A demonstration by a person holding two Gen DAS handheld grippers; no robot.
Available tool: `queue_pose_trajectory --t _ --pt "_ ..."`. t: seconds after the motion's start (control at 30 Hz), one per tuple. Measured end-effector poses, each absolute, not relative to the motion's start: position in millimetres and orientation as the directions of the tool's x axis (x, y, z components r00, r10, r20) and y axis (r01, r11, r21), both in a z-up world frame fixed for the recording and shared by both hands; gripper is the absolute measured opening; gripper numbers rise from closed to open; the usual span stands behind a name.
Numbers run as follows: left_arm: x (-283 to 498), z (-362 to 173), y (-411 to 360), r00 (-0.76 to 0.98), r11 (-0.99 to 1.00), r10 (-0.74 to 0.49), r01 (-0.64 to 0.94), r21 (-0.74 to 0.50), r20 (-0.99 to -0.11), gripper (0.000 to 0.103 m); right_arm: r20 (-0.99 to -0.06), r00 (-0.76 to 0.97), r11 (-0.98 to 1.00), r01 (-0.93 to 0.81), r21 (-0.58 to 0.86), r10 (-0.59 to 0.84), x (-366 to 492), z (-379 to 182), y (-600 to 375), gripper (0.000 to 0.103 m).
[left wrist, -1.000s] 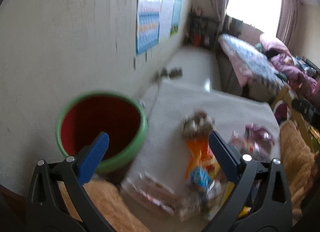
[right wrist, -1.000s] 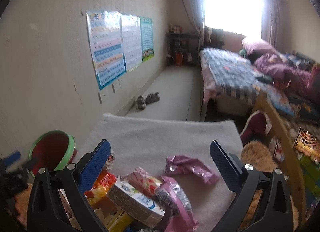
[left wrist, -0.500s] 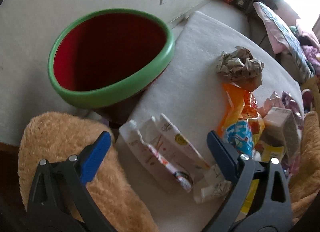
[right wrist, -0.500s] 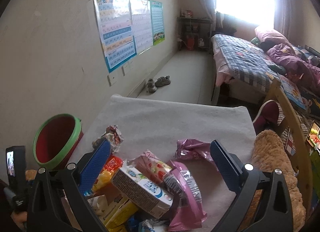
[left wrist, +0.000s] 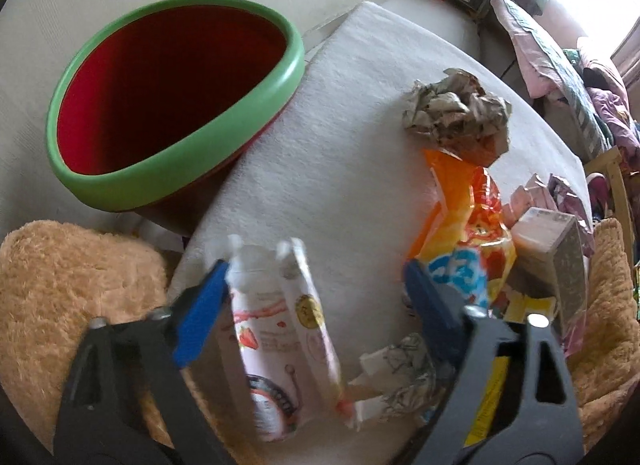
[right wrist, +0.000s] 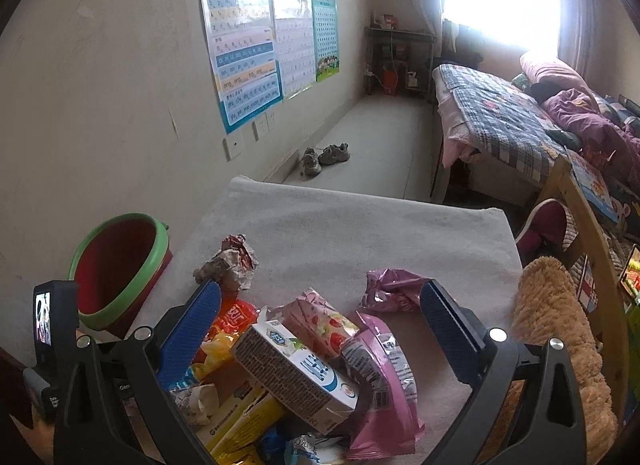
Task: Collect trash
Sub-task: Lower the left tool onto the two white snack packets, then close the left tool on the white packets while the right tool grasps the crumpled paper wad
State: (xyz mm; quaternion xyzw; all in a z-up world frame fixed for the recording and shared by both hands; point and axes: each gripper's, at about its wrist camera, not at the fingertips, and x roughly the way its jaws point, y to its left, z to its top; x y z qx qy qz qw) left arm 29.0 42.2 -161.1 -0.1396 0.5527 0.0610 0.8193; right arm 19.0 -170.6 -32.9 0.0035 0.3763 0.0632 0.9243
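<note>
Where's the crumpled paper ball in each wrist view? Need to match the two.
Left wrist: crumpled paper ball upper right, on the white mat, above the orange wrapper.
Right wrist: crumpled paper ball left of centre, just above the left blue fingertip.
Shared landmark: red bin with green rim, left of the ball in both.

Red bin (left wrist: 168, 77) with green rim, tilted, standing just beside the towel-covered table (left wrist: 352, 137). On the table: white strawberry pouch (left wrist: 280, 329) lying flat, crumpled paper wad (left wrist: 456, 113), orange snack bag (left wrist: 468, 217), milk carton (right wrist: 296, 377) on its side, pink wrappers (right wrist: 384, 377).
</note>
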Motion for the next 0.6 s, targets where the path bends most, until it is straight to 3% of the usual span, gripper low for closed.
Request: queue_pose_trajectory --t 0.07,0.13,0.2,0.43,0.57,0.6 --pt "28.2 -161.1 44.7 0.388 0.949 -0.06 -0.265 -0.173 -0.92 0.059 -0.698 0.706 0.992 -0.118 0.053 0.121 20.0 -33.0 -169.1 0.096" --pt "25.6 -159.2 50.2 0.405 0.94 -0.09 -0.267 -0.212 -0.91 0.034 -0.699 0.705 0.991 -0.12 0.052 0.122 20.3 -33.0 -167.8 0.096" --pt "23.3 -156.1 52.2 0.419 0.936 -0.116 -0.256 -0.24 -0.9 0.03 -0.701 0.702 0.991 -0.123 0.053 0.125 21.1 -33.8 -166.7 0.096" --pt "13.8 -134.6 45.7 0.476 0.952 -0.153 -0.166 -0.259 -0.866 0.027 -0.71 0.692 0.99 -0.124 0.065 0.133 23.8 -38.6 -166.2 0.096" --pt "10.5 -134.7 51.6 0.464 0.939 -0.157 -0.202 -0.277 -0.872 0.032 -0.721 0.678 0.988 -0.132 0.077 0.147 28.2 -43.6 -162.1 0.096" --pt "12.1 -137.2 53.4 0.457 0.937 -0.157 -0.213 -0.279 -0.876 0.037 -0.724 0.674 0.988 -0.137 0.076 0.149 29.1 -45.0 -160.0 0.096"
